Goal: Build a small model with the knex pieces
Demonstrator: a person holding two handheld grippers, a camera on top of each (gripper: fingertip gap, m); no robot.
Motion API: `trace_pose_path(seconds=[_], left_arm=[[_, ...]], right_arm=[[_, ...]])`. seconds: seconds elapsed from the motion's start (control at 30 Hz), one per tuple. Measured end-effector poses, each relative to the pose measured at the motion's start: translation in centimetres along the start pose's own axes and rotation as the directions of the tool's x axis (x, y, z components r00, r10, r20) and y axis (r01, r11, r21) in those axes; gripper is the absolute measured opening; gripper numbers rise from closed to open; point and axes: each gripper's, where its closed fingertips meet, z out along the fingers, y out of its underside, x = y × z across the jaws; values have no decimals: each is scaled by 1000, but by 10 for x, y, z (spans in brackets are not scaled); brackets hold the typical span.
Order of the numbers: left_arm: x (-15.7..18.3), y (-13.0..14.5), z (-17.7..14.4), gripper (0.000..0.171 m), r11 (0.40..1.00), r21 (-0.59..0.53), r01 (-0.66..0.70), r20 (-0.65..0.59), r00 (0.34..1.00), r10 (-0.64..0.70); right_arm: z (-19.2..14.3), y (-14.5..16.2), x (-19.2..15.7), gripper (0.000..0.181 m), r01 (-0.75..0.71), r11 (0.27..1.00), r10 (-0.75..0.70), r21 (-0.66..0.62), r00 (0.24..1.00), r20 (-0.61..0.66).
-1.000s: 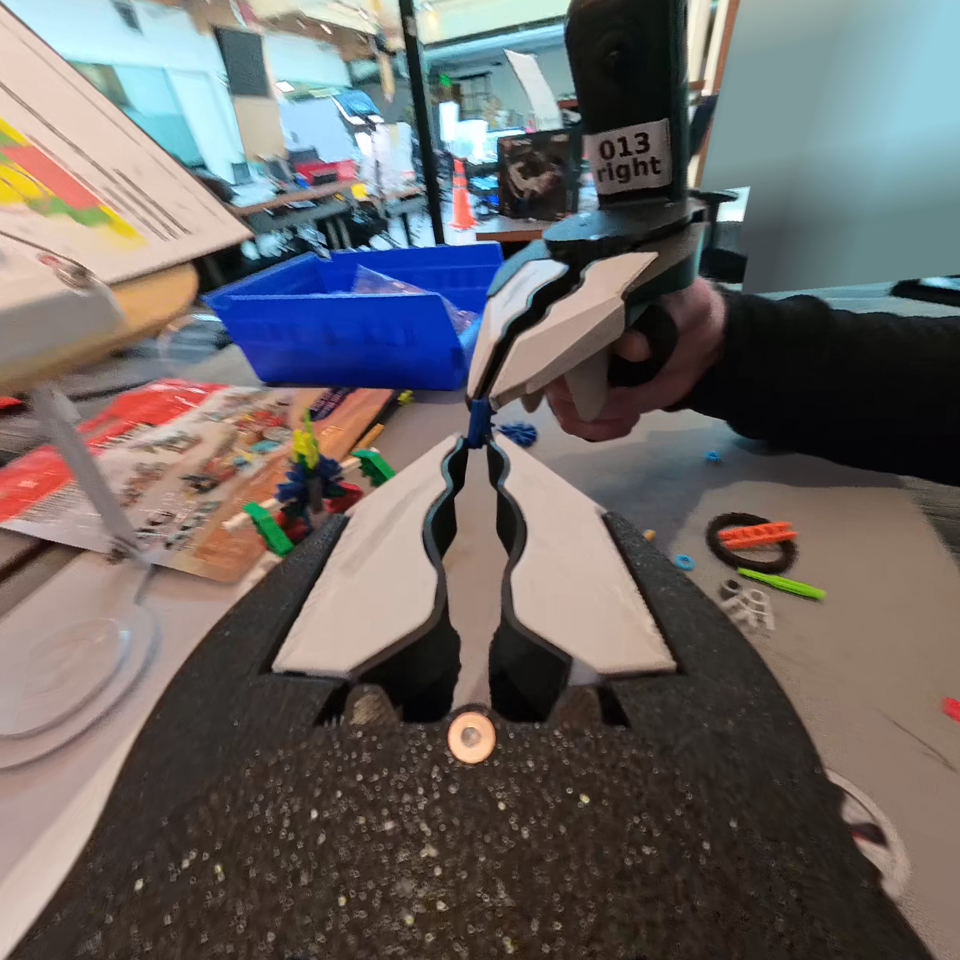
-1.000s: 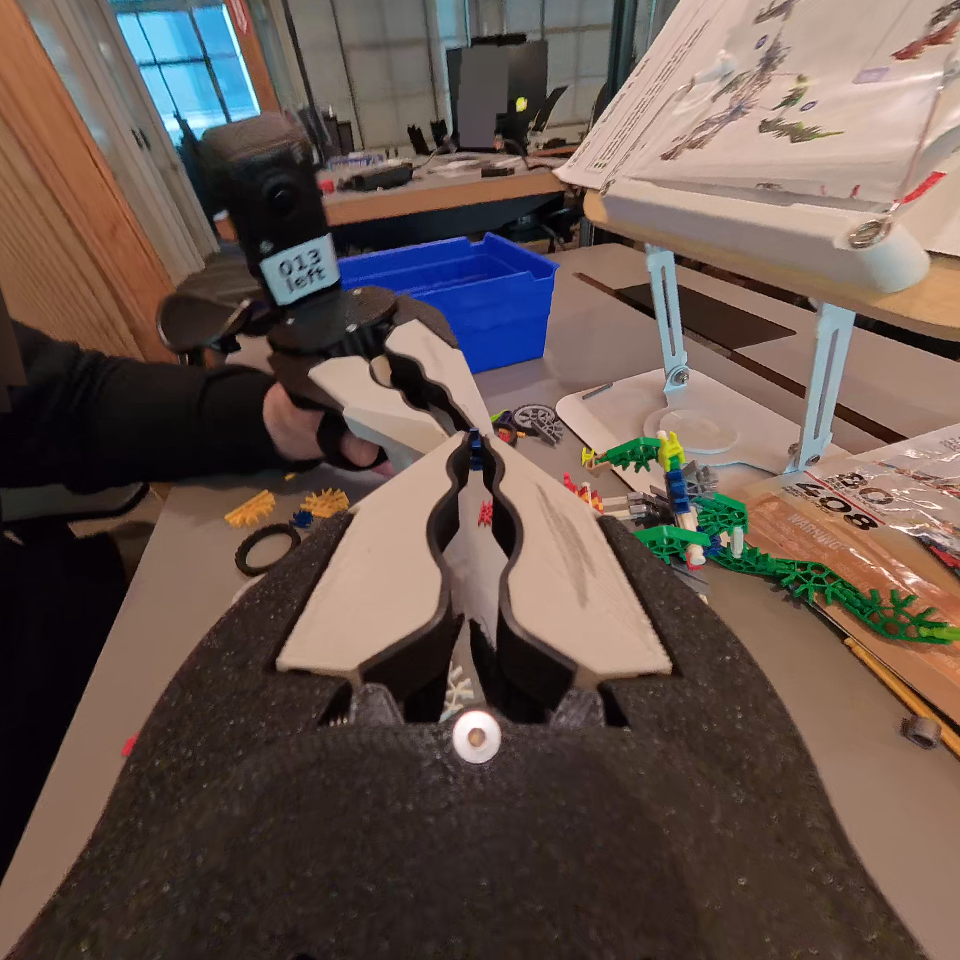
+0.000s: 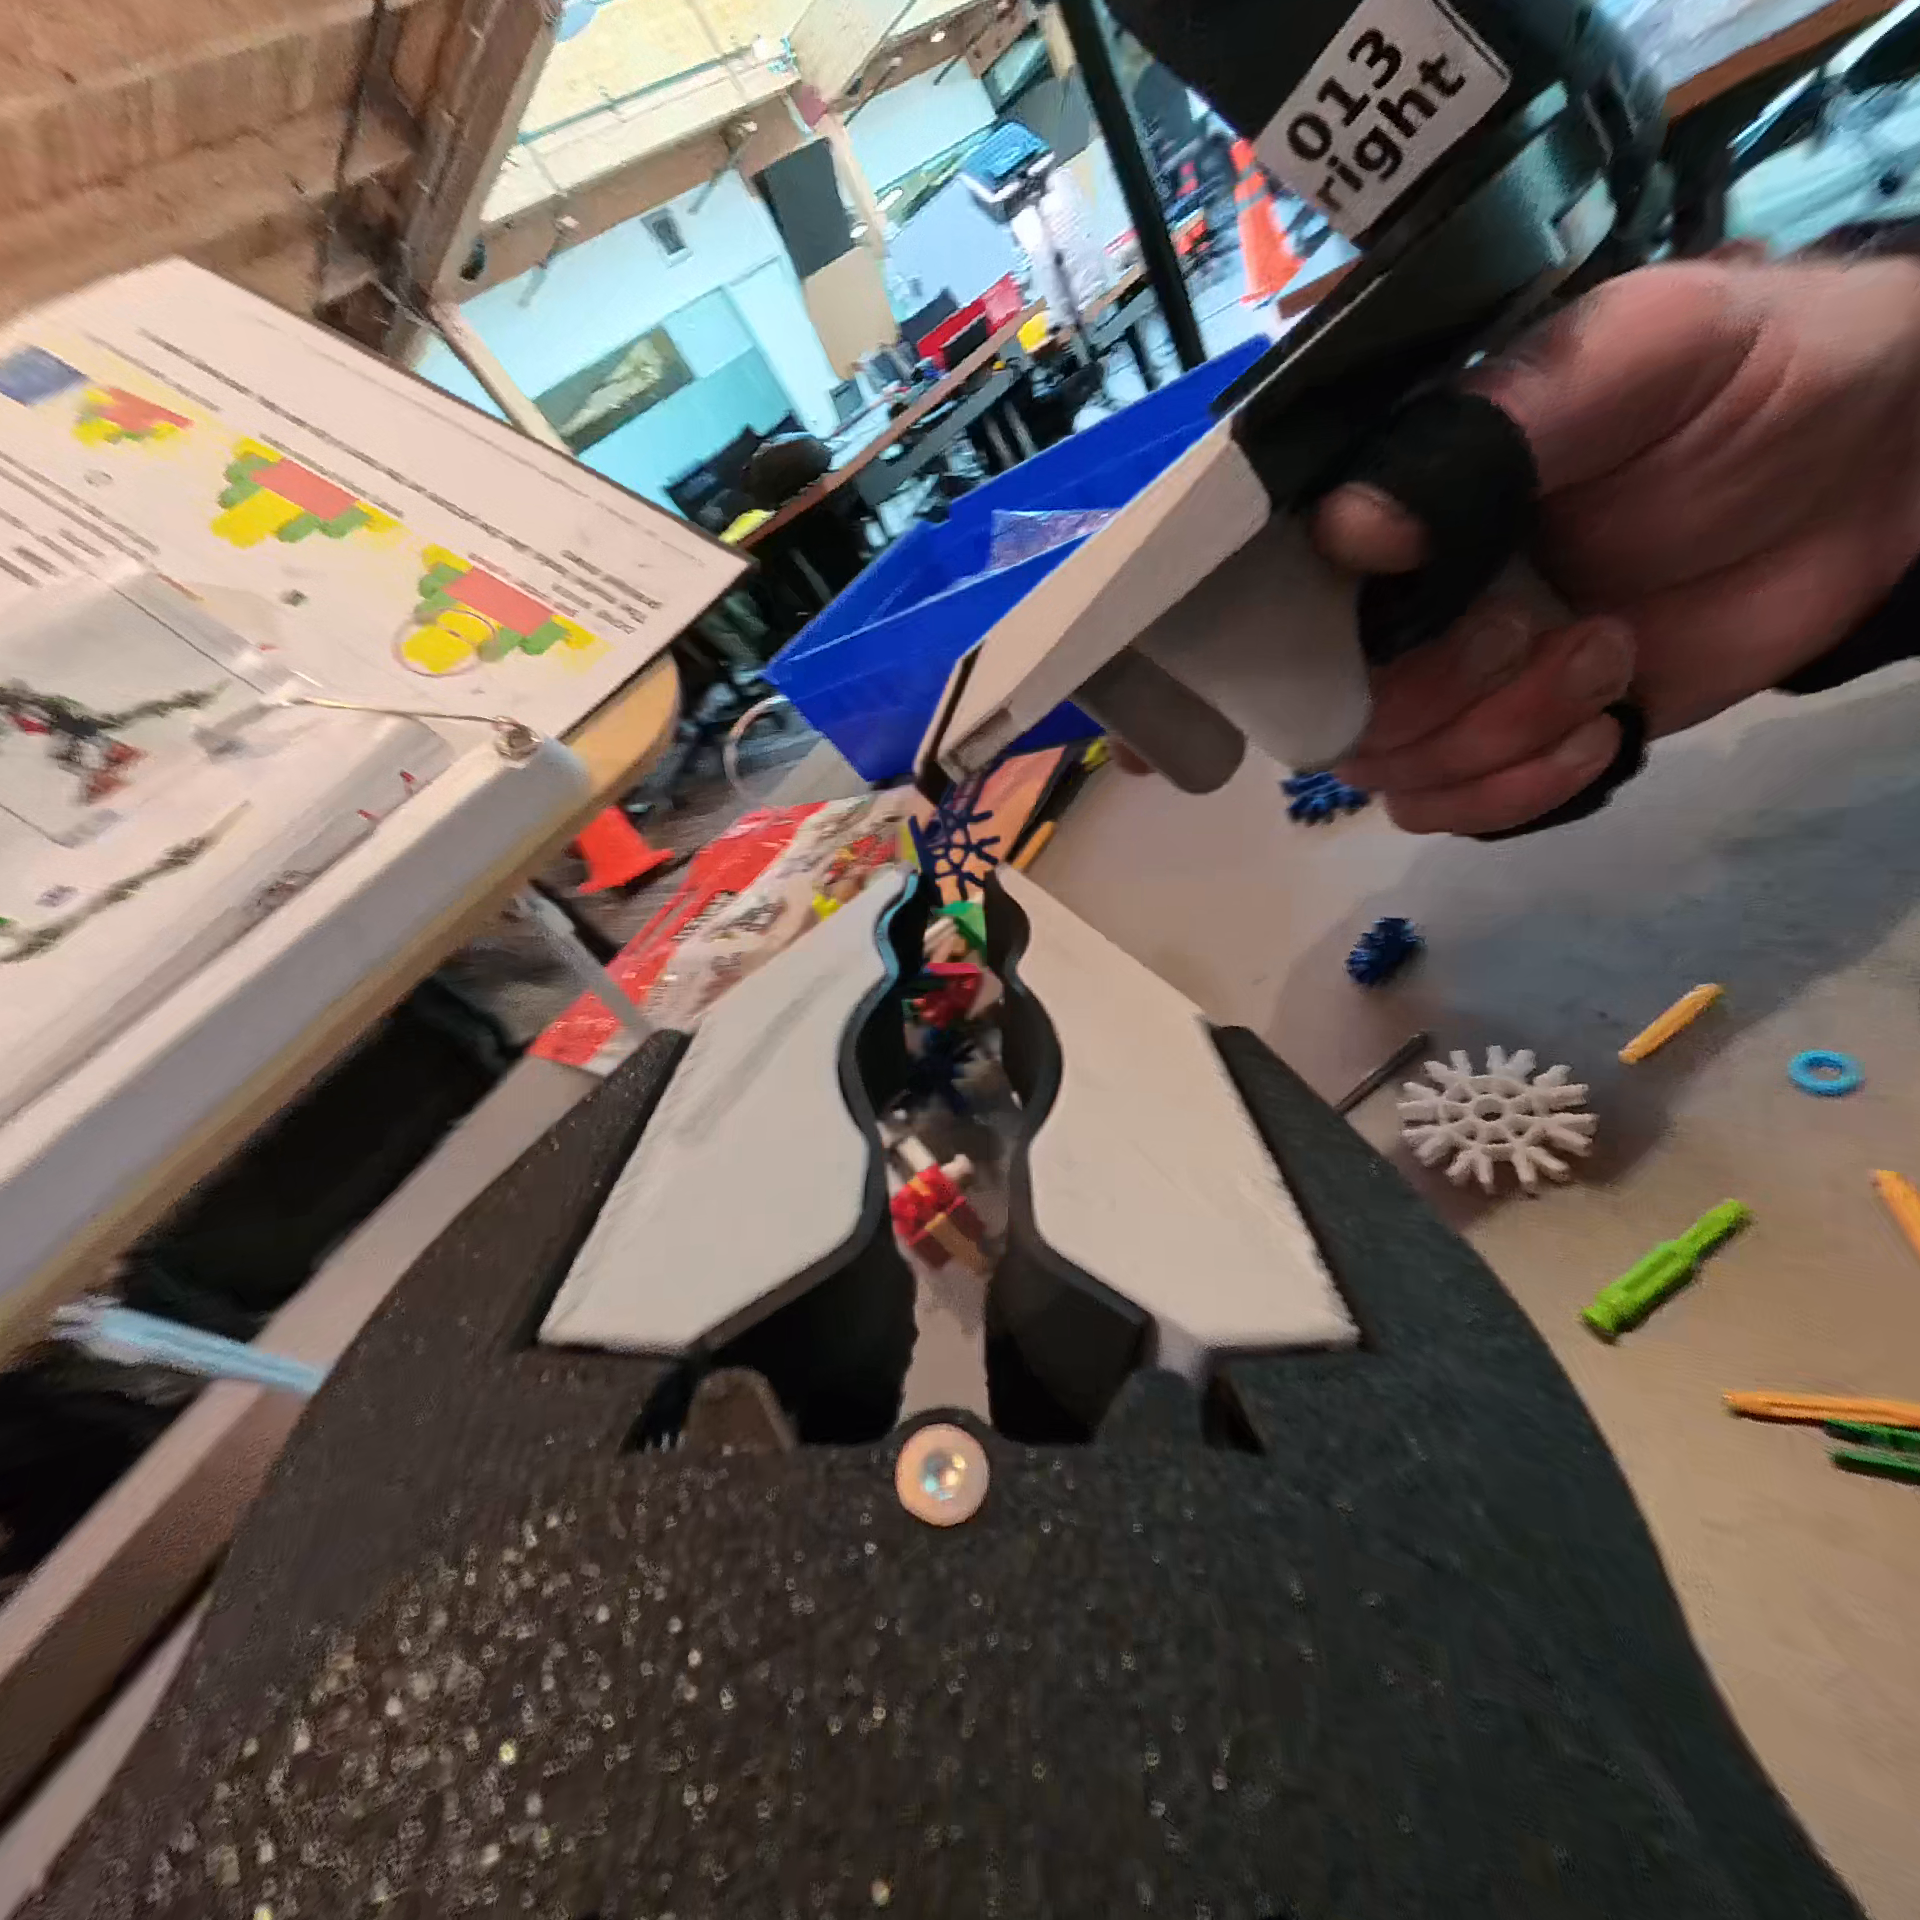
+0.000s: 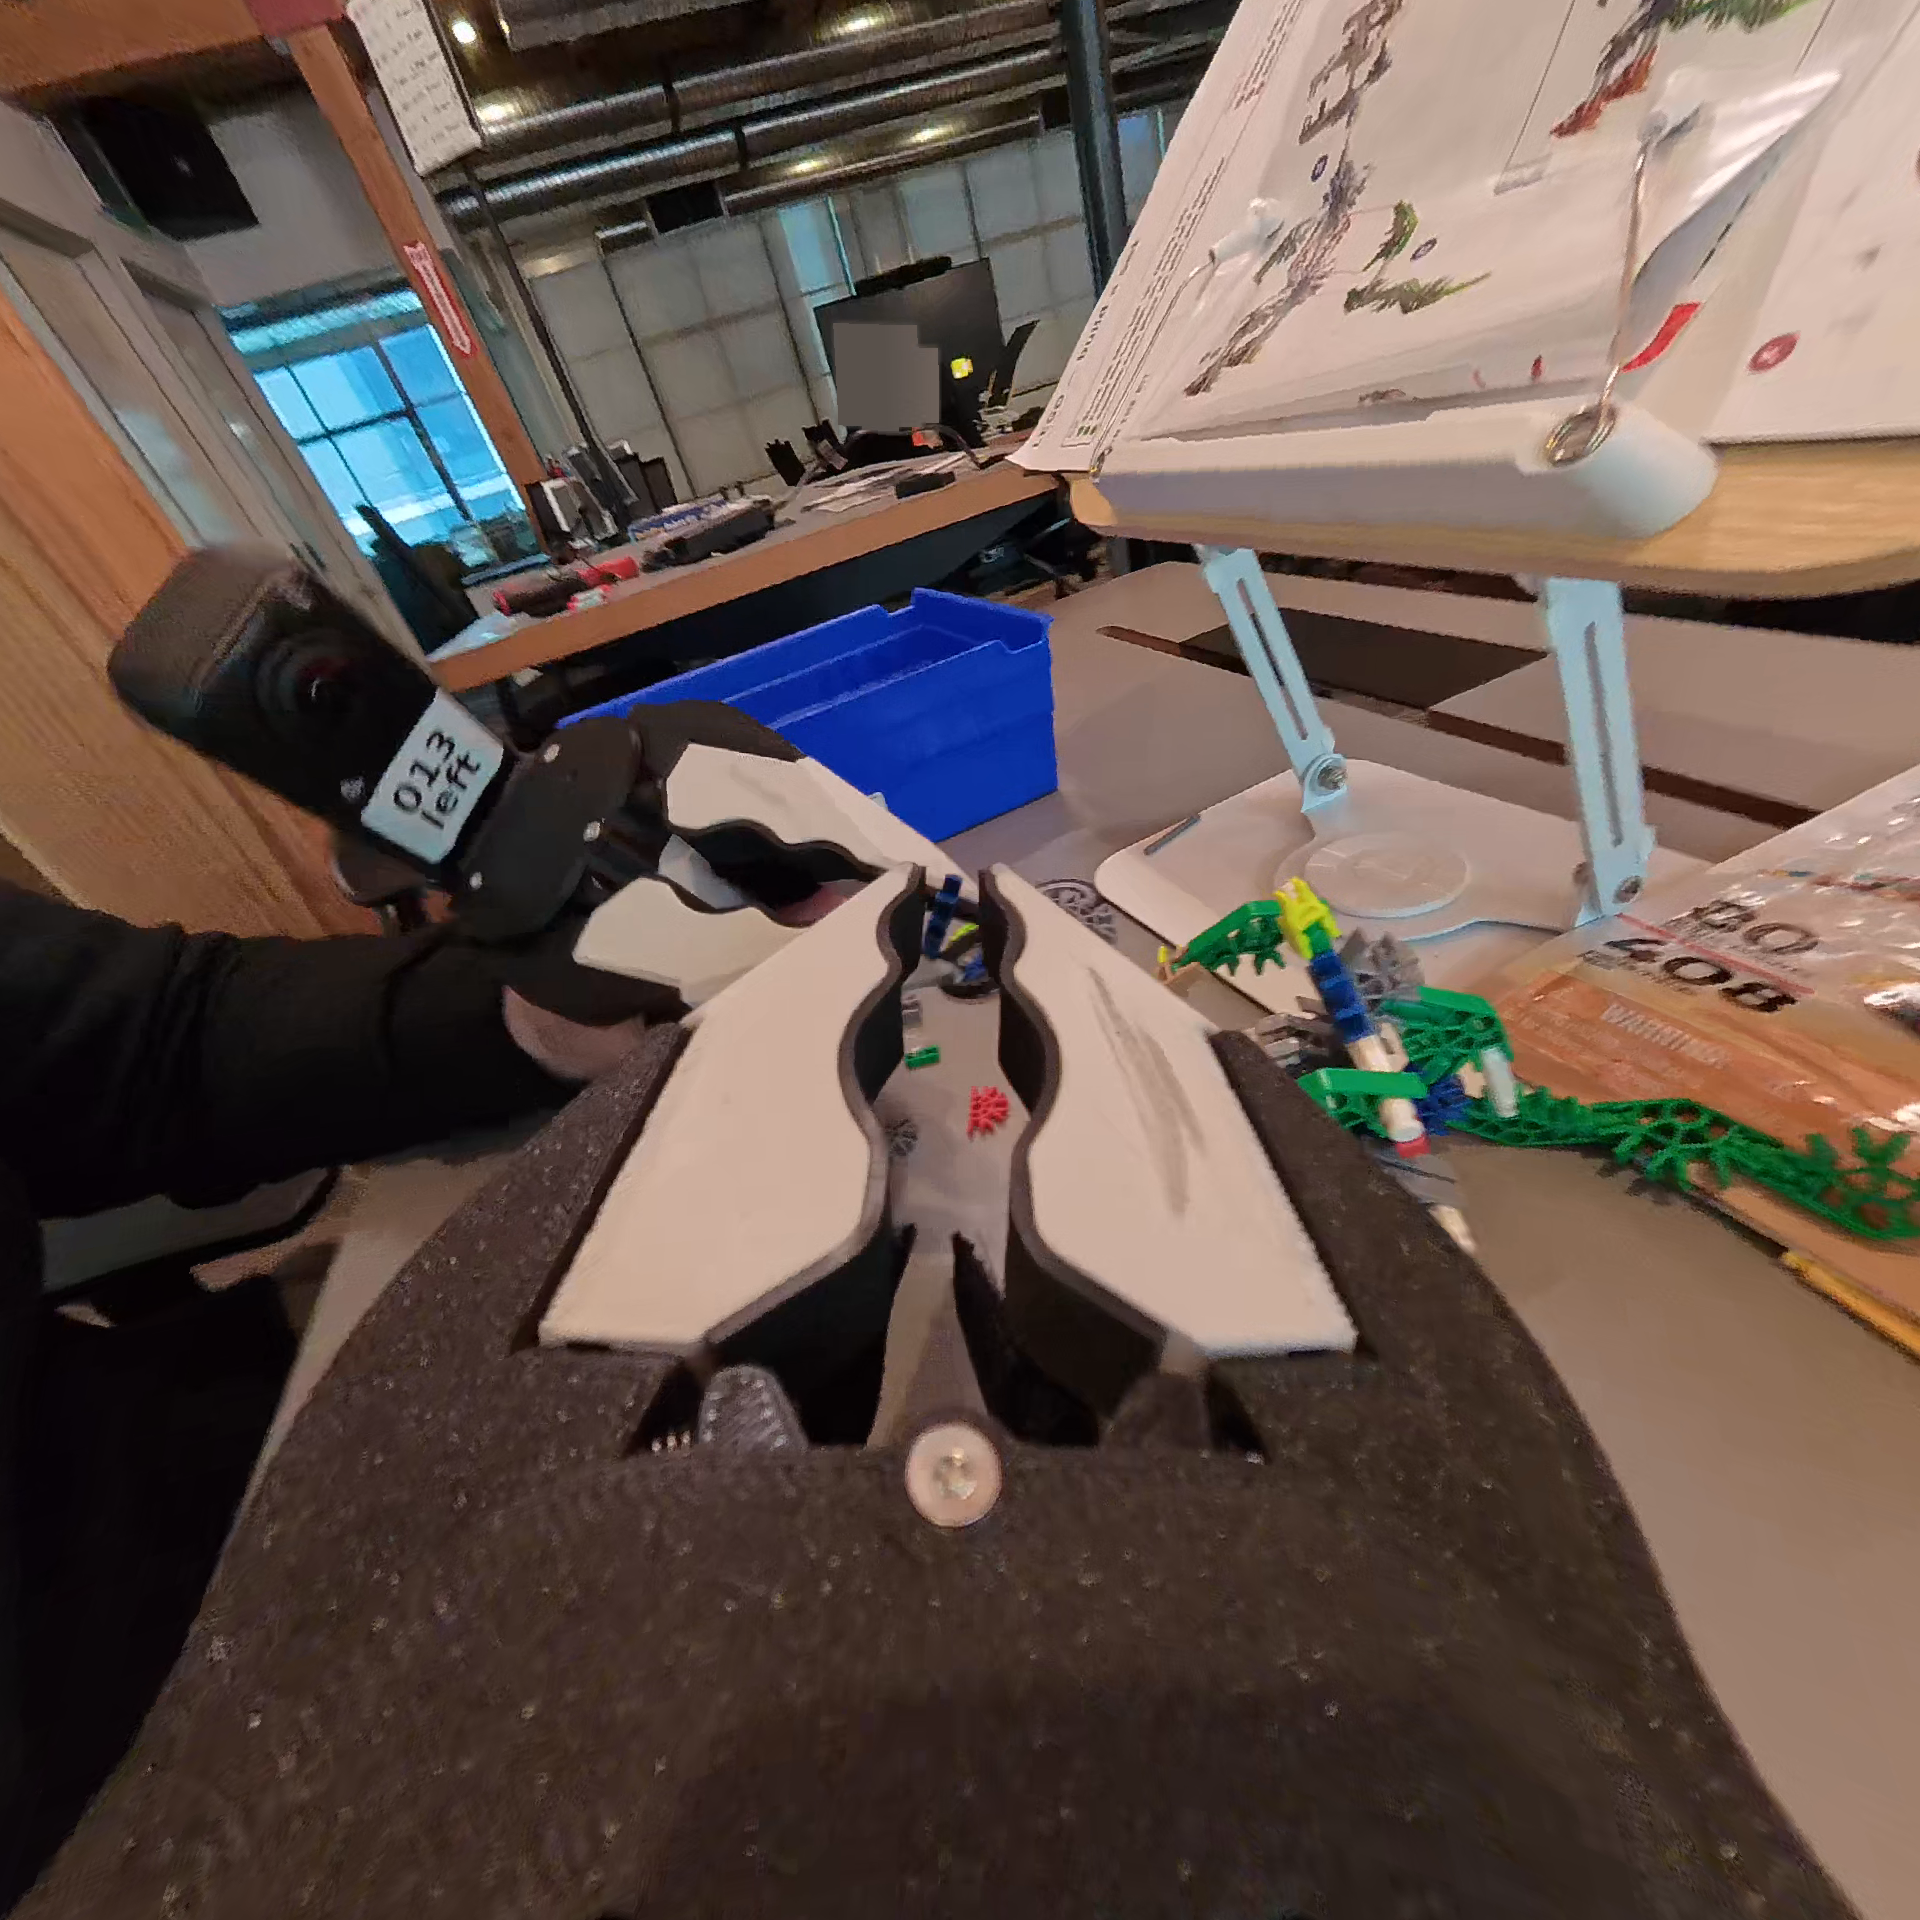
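- Blue snowflake connector (image 3: pixel 951 847) is hanging in the air above the table (image 3: pixel 1714 883), in front of the white stand (image 4: pixel 1351 488) that is propping up the printed sheets.
- Behind it, the blue bin (image 4: pixel 935 727) is sitting well apart.
- My left gripper (image 3: pixel 951 899) is pinching the connector's lower edge, and my right gripper (image 4: pixel 948 888) is clamping its upper edge, tips nearly meeting.
- Both claws are now tilting over. A second ago they were level.
- A green, blue and yellow model (image 4: pixel 1351 1039) is lying near my right claw.
- A white snowflake piece (image 3: pixel 1496 1117) is resting on the table beside my left claw.
- The connector is now showing its spoked face to my left camera, where it was edge-on before.
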Motion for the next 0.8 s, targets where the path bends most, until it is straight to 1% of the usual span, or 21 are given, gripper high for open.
trace_pose_path(seconds=[0.07, 0.13, 0.2, 0.23, 0.3, 0.37, 0.5, 0.6, 0.67, 0.8], left_arm=[[9, -4, -3, 7, 993, 33, 116, -122, 986, -111], [10, -6, -6, 8, 970, 33, 240, -216, 949, -228], [13, -8, -11, 7, 934, 12, 358, -322, 885, -336], [15, -10, -14, 8, 910, -3, 415, -379, 841, -385], [19, -10, -19, 8, 869, -52, 492, -460, 760, -459], [28, -9, -24, 8, 846, -104, 523, -534, 688, -491], [39, -16, -37, 8, 795, -163, 584, -646, 545, -534], [45, -16, -43, 8, 778, -208, 593, -690, 475, -546], [51, -17, -48, 8, 762, -244, 599, -719, 415, -557], [61, -16, -54, 8, 757, -284, 588, -753, 352, -555]], right_arm=[[-3, -2, 0, 11, 81, 997, -82, -8, 996, -22], [-5, -1, -6, 11, 231, 972, -232, -29, 972, -29], [-6, 5, -14, 10, 386, 919, -388, -78, 922, -16], [-6, 11, -17, 10, 436, 893, -438, -108, 899, 0], [-5, 16, -22, 11, 492, 862, -493, -125, 870, 21], [-5, 17, -27, 13, 521, 845, -521, -123, 853, 35], [-9, 18, -37, 16, 570, 814, -564, -110, 822, 81], [-14, 24, -43, 16, 600, 790, -588, -125, 799, 123], [-15, 29, -46, 16, 612, 779, -594, -138, 790, 151], [-13, 40, -58, 17, 632, 760, -598, -150, 771, 218]])
